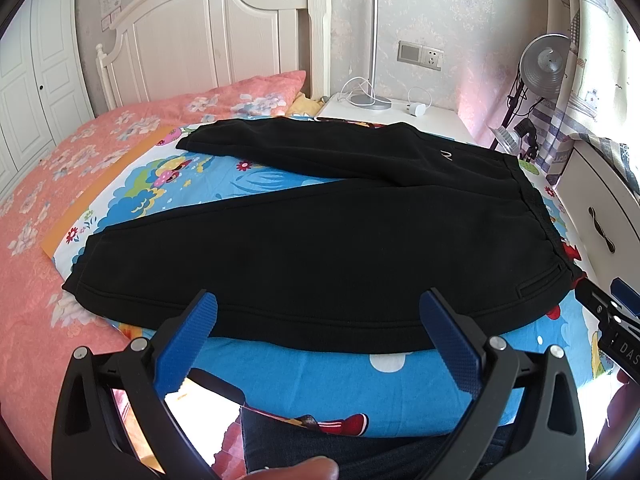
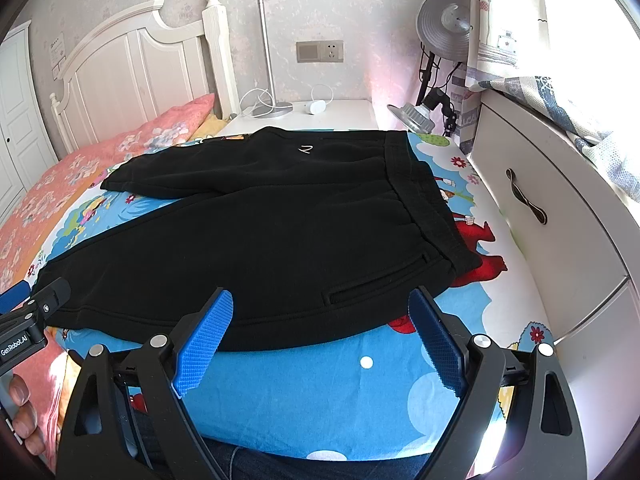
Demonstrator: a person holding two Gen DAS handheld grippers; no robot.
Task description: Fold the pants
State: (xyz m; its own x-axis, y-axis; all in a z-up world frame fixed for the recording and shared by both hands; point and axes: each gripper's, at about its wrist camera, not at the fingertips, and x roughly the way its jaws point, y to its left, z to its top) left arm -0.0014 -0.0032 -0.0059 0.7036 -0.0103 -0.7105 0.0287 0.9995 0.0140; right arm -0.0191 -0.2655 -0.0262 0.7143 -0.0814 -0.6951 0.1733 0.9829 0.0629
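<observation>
Black pants [image 1: 320,240] lie spread flat on a blue cartoon-print sheet, waistband to the right, the two legs splayed apart to the left. They also show in the right wrist view [image 2: 260,240]. My left gripper [image 1: 318,306] is open and empty, hovering just before the near leg's lower edge. My right gripper [image 2: 320,304] is open and empty, hovering at the near edge by the pocket slit [image 2: 380,284] and waistband corner. Each gripper shows at the edge of the other's view: the right one [image 1: 616,312], the left one [image 2: 24,312].
The blue sheet [image 1: 360,380] covers the bed's near part; a pink floral quilt [image 1: 80,152] lies to the left. A white headboard [image 1: 208,40] and nightstand with a lamp [image 1: 374,100] stand behind. A white drawer unit [image 2: 540,208] borders the right.
</observation>
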